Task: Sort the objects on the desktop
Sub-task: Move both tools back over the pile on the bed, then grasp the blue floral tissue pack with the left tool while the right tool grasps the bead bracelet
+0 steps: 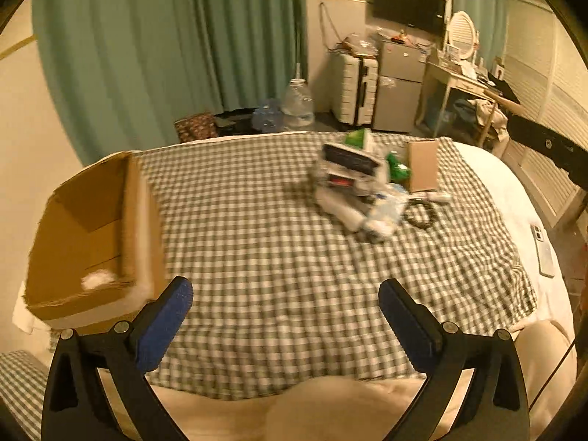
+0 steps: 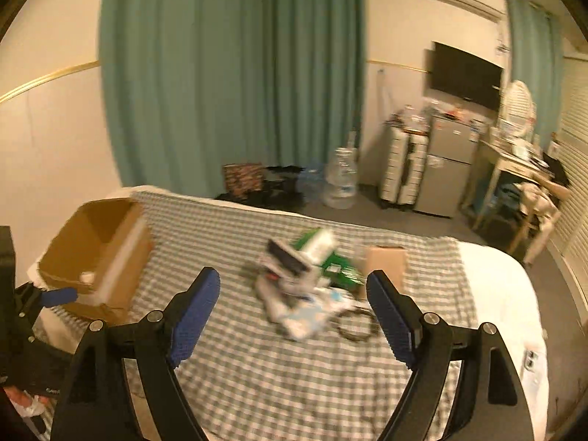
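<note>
A blurred pile of white, green and blue packets and boxes (image 1: 354, 183) (image 2: 301, 279) lies on the green checked cloth (image 1: 257, 242) (image 2: 257, 360), with a coiled black cable (image 1: 419, 215) (image 2: 354, 325) and a small upright brown box (image 1: 422, 169) (image 2: 386, 262) beside it. An open cardboard box (image 1: 92, 235) (image 2: 99, 257) stands at the cloth's left edge, something small and white on its floor. My left gripper (image 1: 286, 301) is open and empty, near the box's front corner. My right gripper (image 2: 294, 301) is open and empty, short of the pile. The left gripper's blue pad (image 2: 58, 296) shows beside the box.
A phone (image 1: 544, 253) (image 2: 531, 360) lies on the white bedding at the right. Beyond the bed are green curtains, water bottles (image 1: 297, 104) on the floor, a white suitcase, a small fridge (image 1: 398, 88) and a cluttered desk. A black bar (image 1: 551, 147) juts in at right.
</note>
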